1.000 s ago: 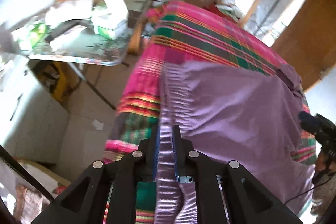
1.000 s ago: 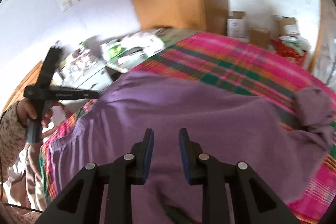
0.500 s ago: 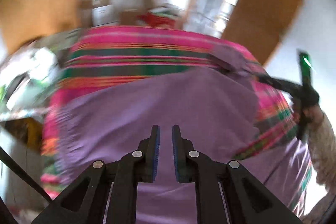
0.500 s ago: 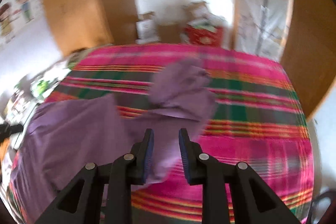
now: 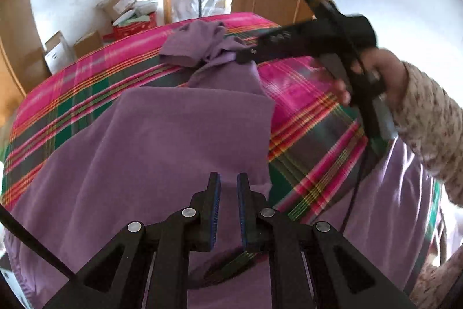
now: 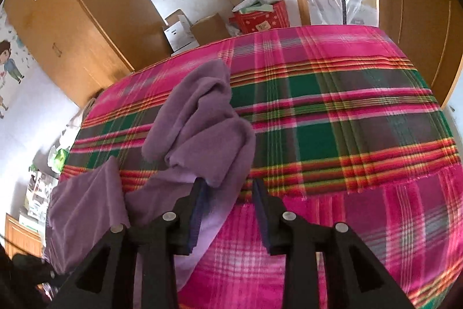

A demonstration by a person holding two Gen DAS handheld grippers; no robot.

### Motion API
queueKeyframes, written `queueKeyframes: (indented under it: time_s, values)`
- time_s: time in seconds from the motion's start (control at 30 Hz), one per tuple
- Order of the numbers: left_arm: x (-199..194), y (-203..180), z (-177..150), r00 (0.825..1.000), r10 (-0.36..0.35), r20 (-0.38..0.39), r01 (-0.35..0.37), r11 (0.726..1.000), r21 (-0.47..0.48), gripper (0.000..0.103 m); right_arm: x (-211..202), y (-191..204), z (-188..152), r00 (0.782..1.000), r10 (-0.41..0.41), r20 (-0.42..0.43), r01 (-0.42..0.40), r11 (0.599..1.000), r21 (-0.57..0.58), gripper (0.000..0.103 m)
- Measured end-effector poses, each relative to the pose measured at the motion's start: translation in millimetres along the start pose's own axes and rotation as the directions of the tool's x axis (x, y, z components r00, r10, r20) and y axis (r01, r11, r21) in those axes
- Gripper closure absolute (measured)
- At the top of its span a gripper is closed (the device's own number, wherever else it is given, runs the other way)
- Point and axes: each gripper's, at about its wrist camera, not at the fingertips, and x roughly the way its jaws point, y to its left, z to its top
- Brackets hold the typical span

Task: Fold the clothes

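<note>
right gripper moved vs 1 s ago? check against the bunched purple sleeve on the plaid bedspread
Yes. The right gripper has swung from over the garment's flat body to the bunched purple sleeve on the pink-green plaid bedspread; its jaws are opening around the sleeve's near edge.

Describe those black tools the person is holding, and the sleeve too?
Each gripper is matte black plastic: two angular arms with round silver rivets, ending in flat fingers lined with blue ribbed pads. The right gripper, seen from outside, has a pistol-style handle, a green light on top and a thin black cable. The sleeve is beige with a small speckled print.
</note>
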Motion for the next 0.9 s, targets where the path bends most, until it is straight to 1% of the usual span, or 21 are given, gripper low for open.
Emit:
queueKeyframes:
  time_s: [0.17, 0.3, 0.47, 0.5, 0.63, 0.7, 0.77, 0.8, 0.9]
  values:
    - [2, -12, -1, 1.0, 0.027, -0.01, -0.026, 0.998, 0.058, 0.09, 11, -2, 5, 1.0, 0.012, -0.004, -0.012, 1.0, -0.004, 0.068]
    - [3, -17, -3, 1.0, -0.023, -0.011, 0.023, 0.998, 0.06, 0.089, 21, -4, 8, 0.999, 0.037, -0.018, -0.037, 0.999, -0.003, 0.068]
    - [0, -30, -10, 0.999, -0.04, -0.015, 0.041, 0.992, 0.12, 0.089, 26, -9, 11, 0.997, 0.075, -0.016, -0.074, 0.997, 0.015, 0.068]
    - [1, -30, -10, 0.999, -0.046, -0.017, 0.048, 0.992, 0.118, 0.089, 26, -9, 11, 0.997, 0.078, -0.015, -0.077, 0.997, 0.015, 0.068]
    - [10, -27, -8, 1.0, 0.005, -0.029, -0.003, 0.996, 0.094, 0.089, 29, -6, 12, 0.998, 0.066, -0.01, -0.066, 0.998, 0.005, 0.069]
    - [16, -26, -8, 0.998, 0.024, -0.05, -0.019, 0.996, 0.092, 0.089, 30, -6, 12, 0.998, 0.067, -0.011, -0.067, 0.998, -0.001, 0.077]
    - [23, -26, -10, 0.995, 0.058, -0.078, -0.05, 0.994, 0.1, 0.089, 30, -6, 12, 0.998, 0.068, -0.013, -0.068, 0.998, 0.002, 0.082]
    - [25, -24, -10, 0.995, 0.059, -0.083, -0.052, 0.995, 0.088, 0.089, 29, -6, 12, 0.998, 0.066, -0.008, -0.066, 0.998, -0.001, 0.087]
    - [27, -19, -10, 0.994, 0.056, -0.089, -0.051, 0.997, 0.053, 0.088, 23, -3, 15, 0.999, 0.05, 0.019, -0.05, 0.999, -0.012, 0.09]
